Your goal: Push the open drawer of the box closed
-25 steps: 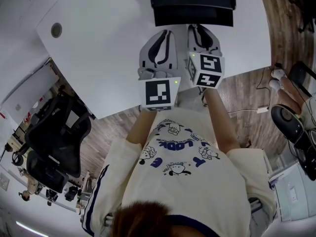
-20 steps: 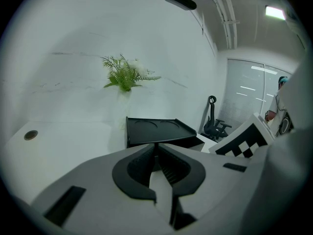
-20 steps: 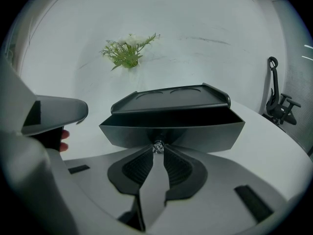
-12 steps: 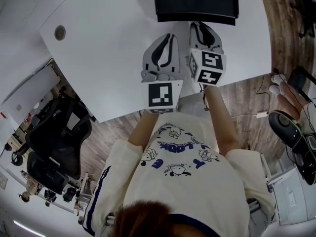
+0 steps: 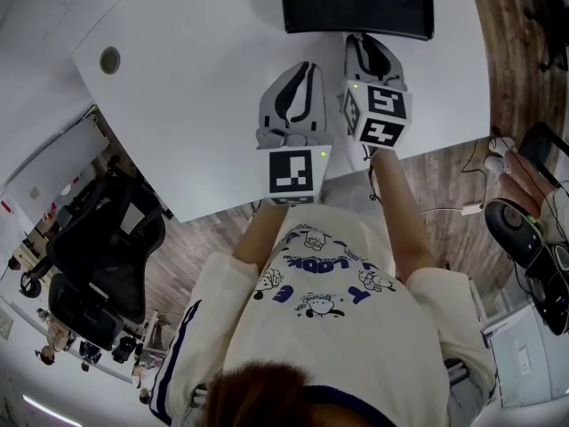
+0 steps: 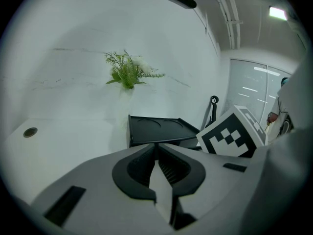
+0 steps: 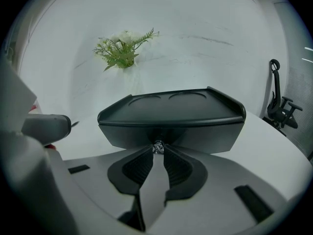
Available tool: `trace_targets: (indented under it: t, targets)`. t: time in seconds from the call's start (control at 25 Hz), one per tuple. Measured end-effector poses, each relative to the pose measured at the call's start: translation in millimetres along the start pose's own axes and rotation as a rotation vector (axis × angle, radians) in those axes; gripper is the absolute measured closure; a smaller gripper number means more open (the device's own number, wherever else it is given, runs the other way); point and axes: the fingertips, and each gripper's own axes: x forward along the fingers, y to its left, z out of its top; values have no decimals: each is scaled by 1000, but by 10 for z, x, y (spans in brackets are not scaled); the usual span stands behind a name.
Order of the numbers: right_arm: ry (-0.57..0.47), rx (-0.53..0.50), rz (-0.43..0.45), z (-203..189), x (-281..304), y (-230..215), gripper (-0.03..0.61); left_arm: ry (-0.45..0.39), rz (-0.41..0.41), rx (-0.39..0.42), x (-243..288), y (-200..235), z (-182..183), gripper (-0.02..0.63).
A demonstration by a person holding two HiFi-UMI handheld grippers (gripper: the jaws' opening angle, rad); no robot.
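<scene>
Item: black box (image 5: pixel 356 3), standing at the far edge of the white table (image 5: pixel 196 87), directly ahead of the person. Its drawer (image 7: pixel 205 133) faces them, with a small silver knob (image 7: pixel 158 147) at mid-front. Right gripper (image 5: pixel 366 41): jaws drawn in on that knob, which sits pinched between the tips, tool square to the drawer face. Left gripper (image 5: pixel 298 69): jaws together on nothing, held over bare table just beside the right one and short of the box, which lies ahead and to its right. Change noted: a second ago a dark band of drawer stood proud of the box front in the head view. Half a second ago it was narrower, and now only a thin edge shows, while both grippers have travelled forward toward the box. Reading: the push looks nearly spent and the drawer is at or very close to home. Whether it is fully flush cannot be told from here. Remaining, by my judgement: a last light press, then release of the knob.
</scene>
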Motion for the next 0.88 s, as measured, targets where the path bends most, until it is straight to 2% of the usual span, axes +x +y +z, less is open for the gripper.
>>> trace_targets:
  t: [0.56, 0.88]
  targets:
    - [-15, 36, -1, 5, -3, 4, 495, -9, 14, -8, -80, -5, 19, 581]
    - [-31, -1, -2, 25, -11, 12, 489, -24, 26, -12, -138, 1, 58, 581]
